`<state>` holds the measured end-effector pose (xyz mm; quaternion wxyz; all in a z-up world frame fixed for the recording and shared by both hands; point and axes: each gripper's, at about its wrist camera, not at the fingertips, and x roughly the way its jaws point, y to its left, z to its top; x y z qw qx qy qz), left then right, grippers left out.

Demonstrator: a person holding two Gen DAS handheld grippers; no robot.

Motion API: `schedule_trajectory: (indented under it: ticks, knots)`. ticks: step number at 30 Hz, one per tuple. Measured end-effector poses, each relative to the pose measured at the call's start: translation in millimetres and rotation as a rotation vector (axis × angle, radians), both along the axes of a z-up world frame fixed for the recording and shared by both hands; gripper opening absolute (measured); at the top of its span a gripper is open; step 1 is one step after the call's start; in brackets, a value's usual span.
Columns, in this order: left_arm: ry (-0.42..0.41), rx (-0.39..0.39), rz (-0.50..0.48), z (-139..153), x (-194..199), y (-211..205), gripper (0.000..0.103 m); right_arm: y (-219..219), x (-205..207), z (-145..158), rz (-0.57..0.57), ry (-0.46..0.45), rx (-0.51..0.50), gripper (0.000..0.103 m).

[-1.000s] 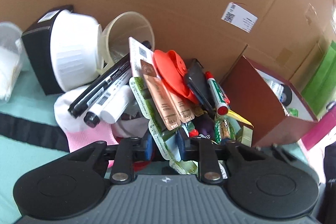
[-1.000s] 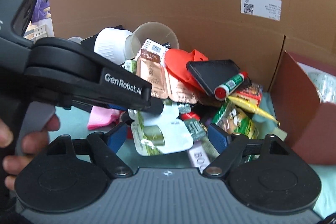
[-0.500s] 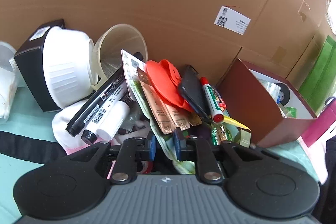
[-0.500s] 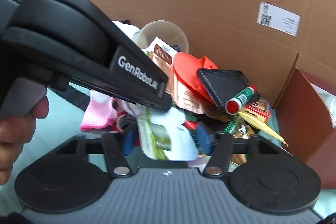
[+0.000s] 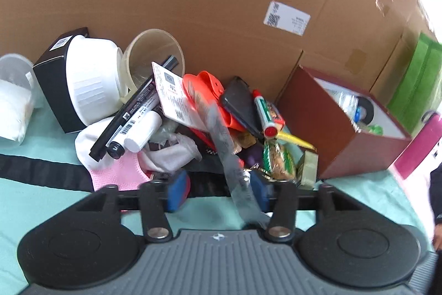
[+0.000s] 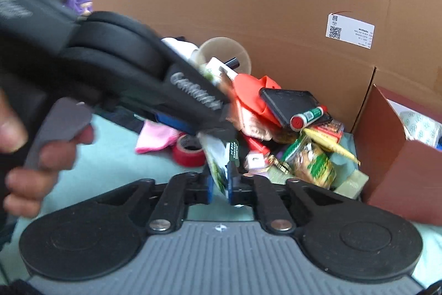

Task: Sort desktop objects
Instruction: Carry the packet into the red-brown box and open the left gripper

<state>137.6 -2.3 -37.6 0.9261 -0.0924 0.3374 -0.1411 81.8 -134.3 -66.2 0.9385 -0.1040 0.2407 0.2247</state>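
Right tool (image 6: 221,183) clamped on a glossy white-and-green sachet strip (image 6: 218,156), lower centre of frame, blurred, 1 edge upright. Left tool (image 5: 218,191) apart, strip (image 5: 232,165) beside its right pad.

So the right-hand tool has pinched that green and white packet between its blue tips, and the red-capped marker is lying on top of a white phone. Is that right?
Not quite: the phone is black, not white, as the right wrist view shows. The rest holds: the right gripper is shut on the green and white packet, and the red-capped marker lies on the phone.
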Motion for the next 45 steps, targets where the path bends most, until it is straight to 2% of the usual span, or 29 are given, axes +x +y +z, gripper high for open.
schedule_trajectory:
  ticks: [1,2,3,5,9,13,18,23,28,30,33,38,45]
  knots:
    - [0.020,0.004,-0.006,-3,2,-2,0.054,-3,-6,0,0.002,0.001,0.008,0.002]
    - [0.042,-0.003,-0.013,-6,2,-4,0.046,-3,-10,0,0.006,0.003,0.012,0.002]
    - [0.061,-0.015,-0.030,-10,3,-6,0.026,-5,-15,0,0.009,0.007,0.017,0.002]
    - [0.093,-0.026,-0.071,-15,-1,-12,0.008,-9,-27,-2,0.015,0.020,0.029,0.001]
    - [0.047,0.022,-0.117,-6,-26,-23,0.001,-17,-38,-5,0.039,0.037,0.050,0.001]
    - [-0.007,0.023,-0.155,17,-43,-31,0.000,-29,-63,6,0.060,0.011,0.100,0.001]
    - [-0.122,0.025,-0.214,57,-44,-64,0.000,-45,-78,33,0.025,-0.099,0.113,0.001]
    - [-0.186,0.013,-0.285,87,-25,-105,0.000,-73,-75,60,-0.046,-0.204,0.097,0.001]
    - [-0.183,-0.053,-0.337,105,12,-139,0.000,-103,-56,77,-0.137,-0.276,0.072,0.001]
    - [-0.185,-0.073,-0.347,108,26,-151,0.000,-113,-46,82,-0.170,-0.307,0.057,0.001]
    - [-0.207,-0.058,-0.346,108,45,-167,0.000,-130,-23,86,-0.200,-0.313,0.066,0.001]
    - [-0.156,-0.097,-0.330,99,88,-177,0.000,-141,17,80,-0.213,-0.310,0.045,0.001]
    - [-0.098,-0.078,-0.299,65,130,-188,0.004,-150,68,62,-0.213,-0.216,0.032,0.002]
